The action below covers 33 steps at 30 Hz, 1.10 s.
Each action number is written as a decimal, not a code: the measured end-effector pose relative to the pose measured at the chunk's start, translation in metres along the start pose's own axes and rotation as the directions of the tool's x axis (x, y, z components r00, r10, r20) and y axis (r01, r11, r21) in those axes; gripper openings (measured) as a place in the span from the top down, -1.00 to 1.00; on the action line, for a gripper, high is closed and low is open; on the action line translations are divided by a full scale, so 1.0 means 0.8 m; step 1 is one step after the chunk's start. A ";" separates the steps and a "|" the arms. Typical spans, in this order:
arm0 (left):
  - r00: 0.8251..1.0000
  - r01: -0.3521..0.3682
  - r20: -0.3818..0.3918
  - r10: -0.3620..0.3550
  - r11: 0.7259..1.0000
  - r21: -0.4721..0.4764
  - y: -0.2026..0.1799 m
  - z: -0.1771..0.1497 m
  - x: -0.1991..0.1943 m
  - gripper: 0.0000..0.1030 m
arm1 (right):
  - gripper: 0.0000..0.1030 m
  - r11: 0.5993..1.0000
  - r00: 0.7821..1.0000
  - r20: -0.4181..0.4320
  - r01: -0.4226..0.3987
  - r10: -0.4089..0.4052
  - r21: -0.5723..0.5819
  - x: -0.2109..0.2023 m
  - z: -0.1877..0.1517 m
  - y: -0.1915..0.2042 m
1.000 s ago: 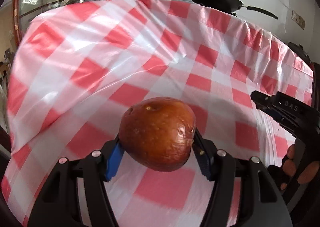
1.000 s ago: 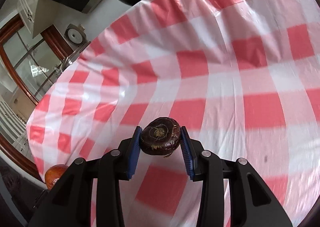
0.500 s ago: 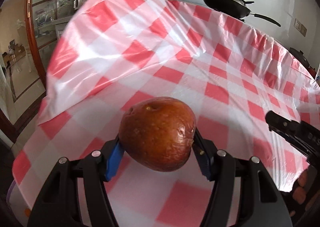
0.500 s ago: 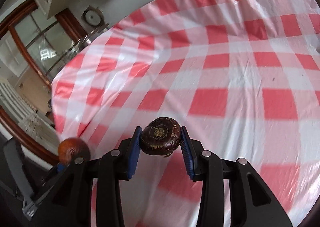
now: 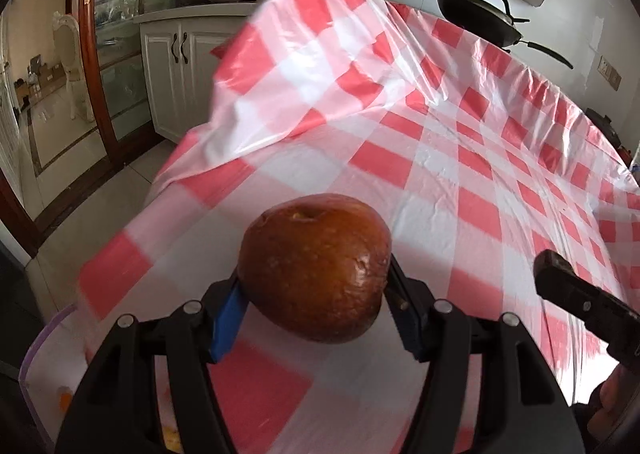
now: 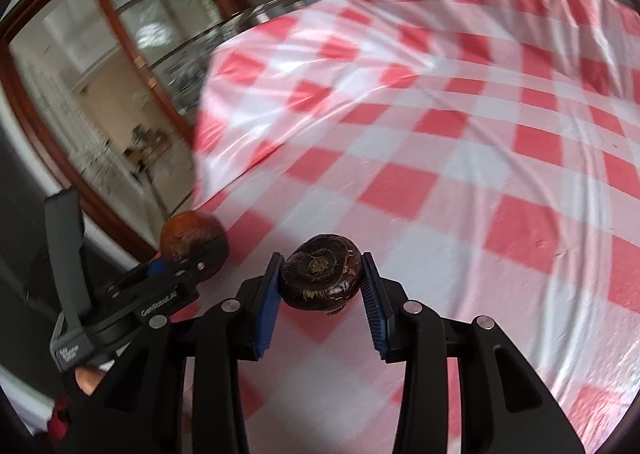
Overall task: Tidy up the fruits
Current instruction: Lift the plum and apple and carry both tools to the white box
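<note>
My left gripper (image 5: 316,294) is shut on a wrinkled brown passion fruit (image 5: 316,266) and holds it above the near left corner of the red-and-white checked tablecloth (image 5: 460,158). My right gripper (image 6: 320,286) is shut on a small dark brown water chestnut (image 6: 321,272), held above the cloth. In the right wrist view the left gripper (image 6: 176,274) with its passion fruit (image 6: 188,238) sits to the left. In the left wrist view the right gripper's black tip (image 5: 576,298) pokes in at the right edge.
A clear container rim (image 5: 40,342) with a purple edge shows below the table's left corner, with small yellow-orange bits inside. A black wok (image 5: 480,14) stands behind the table. White cabinets (image 5: 176,74), a wooden glass door (image 5: 92,54) and floor lie to the left.
Both grippers have moved back and to the left, toward the table's near left corner, each still holding its fruit. The floor, cabinets and container rim have come into view.
</note>
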<state>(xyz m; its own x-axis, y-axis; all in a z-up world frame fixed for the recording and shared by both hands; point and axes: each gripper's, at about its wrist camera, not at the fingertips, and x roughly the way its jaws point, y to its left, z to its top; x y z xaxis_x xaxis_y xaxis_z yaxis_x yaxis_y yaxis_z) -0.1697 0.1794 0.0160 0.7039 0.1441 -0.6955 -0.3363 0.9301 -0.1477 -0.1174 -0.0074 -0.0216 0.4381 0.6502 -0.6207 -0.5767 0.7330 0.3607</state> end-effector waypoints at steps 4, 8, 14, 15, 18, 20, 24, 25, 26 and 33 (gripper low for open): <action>0.999 -0.016 0.029 0.016 1.000 0.004 0.032 -0.022 -0.033 -0.24 | 0.25 0.994 0.999 -0.023 -0.032 0.030 -0.101 0.002 -0.016 0.042; 0.997 -0.045 0.055 0.046 0.999 -0.017 0.074 -0.042 -0.068 -0.24 | 0.25 0.973 0.996 -0.051 -0.076 0.067 -0.216 0.009 -0.032 0.091; 0.994 -0.084 0.069 0.090 0.993 -0.081 0.142 -0.076 -0.107 -0.24 | 0.25 0.908 0.980 -0.136 -0.185 0.144 -0.377 0.028 -0.069 0.161; 0.994 -0.091 0.058 0.097 0.991 -0.101 0.158 -0.086 -0.111 -0.24 | 0.25 0.895 0.977 -0.154 -0.199 0.149 -0.398 0.032 -0.076 0.171; 0.990 -0.134 0.023 0.138 0.982 -0.136 0.189 -0.106 -0.108 -0.24 | 0.25 0.847 0.964 -0.217 -0.240 0.151 -0.475 0.048 -0.103 0.203; 0.987 -0.157 -0.003 0.158 0.976 -0.151 0.205 -0.118 -0.102 -0.24 | 0.25 0.812 0.954 -0.257 -0.273 0.157 -0.516 0.056 -0.121 0.220; 0.976 -0.213 -0.074 0.204 0.964 -0.158 0.230 -0.146 -0.078 -0.24 | 0.25 0.732 0.928 -0.339 -0.336 0.151 -0.593 0.074 -0.160 0.250; 0.970 -0.237 -0.101 0.223 0.958 -0.162 0.237 -0.154 -0.069 -0.24 | 0.25 0.719 0.923 -0.356 -0.345 0.145 -0.603 0.079 -0.168 0.253; 0.964 -0.254 -0.124 0.236 0.953 -0.165 0.242 -0.160 -0.061 -0.24 | 0.25 0.698 0.912 -0.390 -0.361 0.127 -0.618 0.091 -0.180 0.260; 0.924 -0.339 -0.274 0.267 0.904 -0.262 0.291 -0.202 -0.010 -0.24 | 0.25 0.679 0.815 -0.580 -0.418 -0.013 -0.603 0.179 -0.239 0.274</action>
<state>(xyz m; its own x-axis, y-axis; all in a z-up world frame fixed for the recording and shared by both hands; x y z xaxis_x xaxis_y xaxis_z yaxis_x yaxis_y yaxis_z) -0.3551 0.3400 -0.1265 0.3889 0.2887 -0.8749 -0.7065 0.7029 -0.0821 -0.3126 0.2081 -0.1649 -0.0351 0.4040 -0.9141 -0.9909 0.1052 0.0845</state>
